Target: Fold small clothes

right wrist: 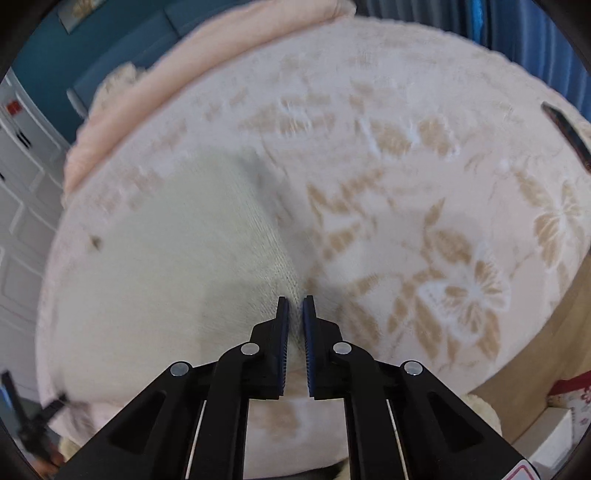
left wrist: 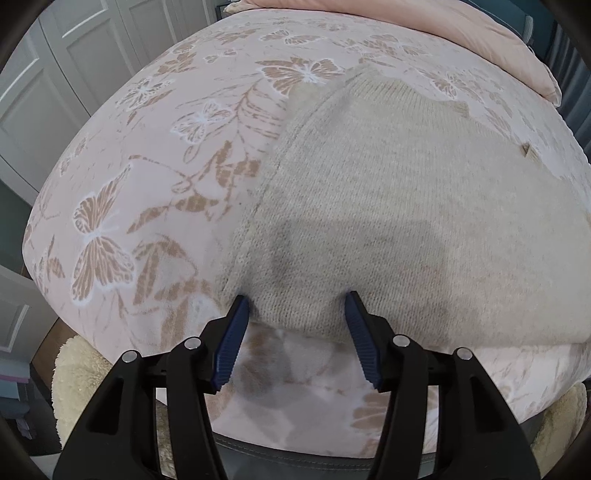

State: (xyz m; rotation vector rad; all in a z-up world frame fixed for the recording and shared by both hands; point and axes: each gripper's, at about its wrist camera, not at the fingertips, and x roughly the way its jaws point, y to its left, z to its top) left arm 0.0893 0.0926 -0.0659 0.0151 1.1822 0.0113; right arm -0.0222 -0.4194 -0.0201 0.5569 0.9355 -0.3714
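A bed (left wrist: 155, 155) fills both views, covered by a pale pink plush blanket (right wrist: 424, 155) printed with tan and white butterflies and leaves. At its far edge lies a plain pink folded quilt (left wrist: 461, 33), with white panelled cupboard doors (left wrist: 48, 81) beyond the bed on one side and blue curtains (right wrist: 517, 33) on the other.

On the blanket lies the small garment, a cream knitted sweater (left wrist: 388, 192), spread flat with its ribbed hem running along the side nearest the butterflies. Its near edge reaches almost to the bed's front edge. A small tan tag (left wrist: 526, 149) shows near its far side.

A fluffy cream rug (left wrist: 77, 380) lies below the bed's edge, beside the left claw.

The left claw (left wrist: 297, 306) points steeply down at the sweater's near corner. Its blue ribbed pads stand spread apart, with the knit's edge lying between them; the tips touch the fabric but do not squeeze it.

The right claw (right wrist: 295, 306) is pressed nearly together, pinching a thin fold of the sweater's (right wrist: 177, 258) right edge between its blue pads. The knit puckers up into the narrow gap. This view is blurred.
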